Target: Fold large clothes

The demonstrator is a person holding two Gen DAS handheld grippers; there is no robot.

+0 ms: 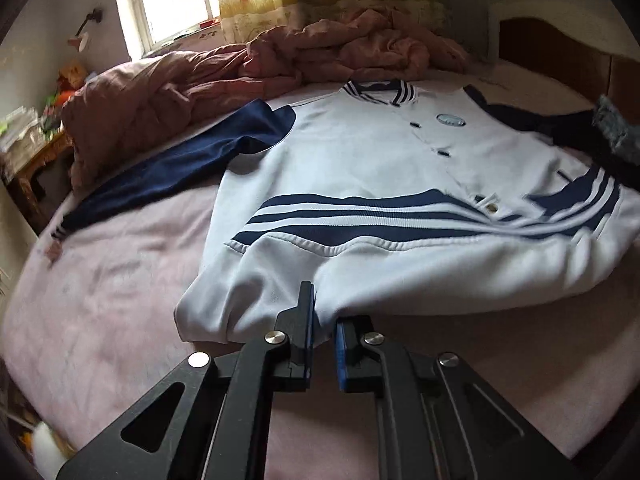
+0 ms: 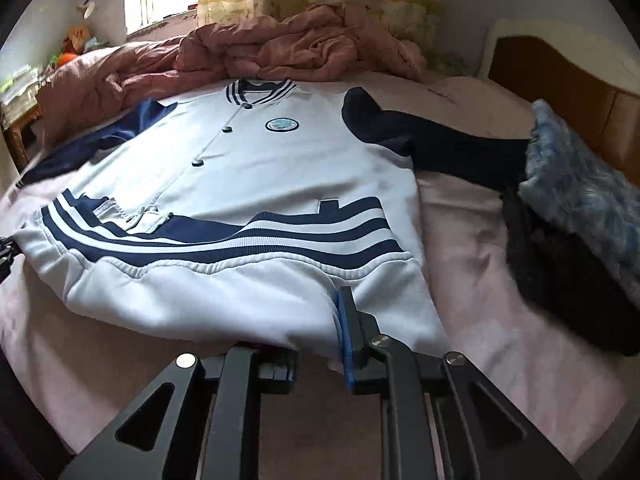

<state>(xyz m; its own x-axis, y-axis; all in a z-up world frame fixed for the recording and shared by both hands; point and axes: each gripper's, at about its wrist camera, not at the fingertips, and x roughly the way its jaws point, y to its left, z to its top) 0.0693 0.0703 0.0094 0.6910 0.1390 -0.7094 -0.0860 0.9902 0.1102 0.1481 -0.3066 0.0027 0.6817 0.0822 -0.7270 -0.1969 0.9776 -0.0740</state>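
Left wrist view: left hand-held gripper (image 1: 323, 320) pinches the jacket (image 1: 380, 168) hem's near-left part; right hand-held gripper (image 2: 320, 320) clamps its near-right. Jacket stretches away across the bed (image 1: 120, 280), collar far.

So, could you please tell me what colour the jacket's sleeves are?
Navy blue sleeves on a white jacket; the left wrist view shows one best.

Pink-sheeted bed (image 1: 120, 280) under white-and-navy jacket (image 1: 380, 160), rumpled quilt (image 1: 320, 48), furry blue cushion (image 2: 580, 184)
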